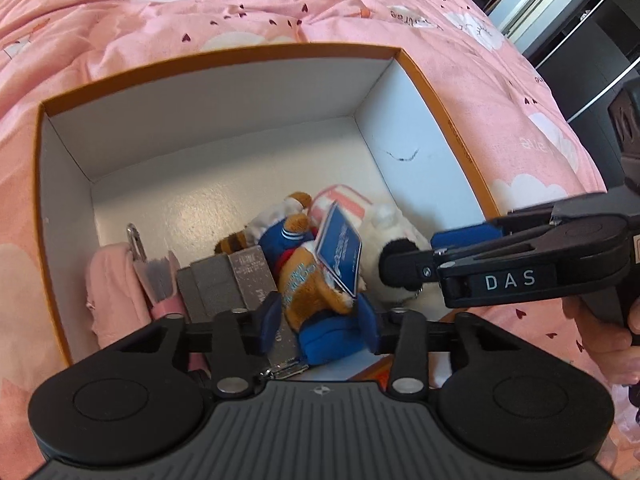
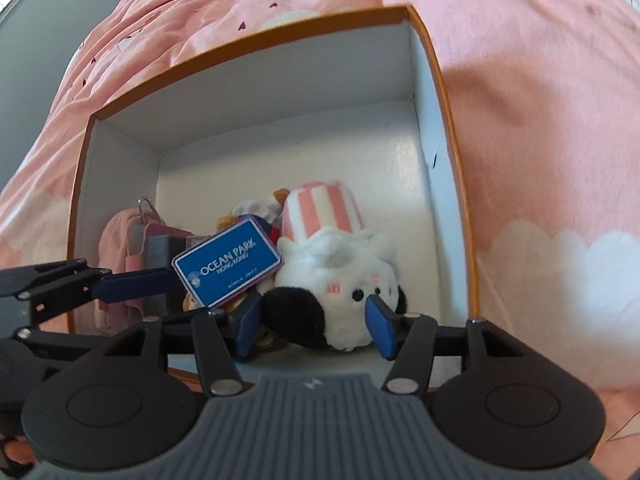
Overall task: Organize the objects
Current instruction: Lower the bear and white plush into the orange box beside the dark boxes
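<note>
An orange box (image 1: 440, 92) with white inner walls is seen lying open on a pink bed cover (image 1: 120, 40). Near the box's front wall a brown plush (image 1: 308, 280) in blue clothes, bearing a blue tag (image 1: 340, 256), is flanked by the blue pads of the left tool (image 1: 320, 320); contact cannot be told. Left of the plush a grey block (image 1: 224, 284) and pink cloth (image 1: 116, 292) are packed. Right of it a white plush (image 1: 392, 240) is reached by the right tool (image 1: 408, 256), its jaws apart.
</note>
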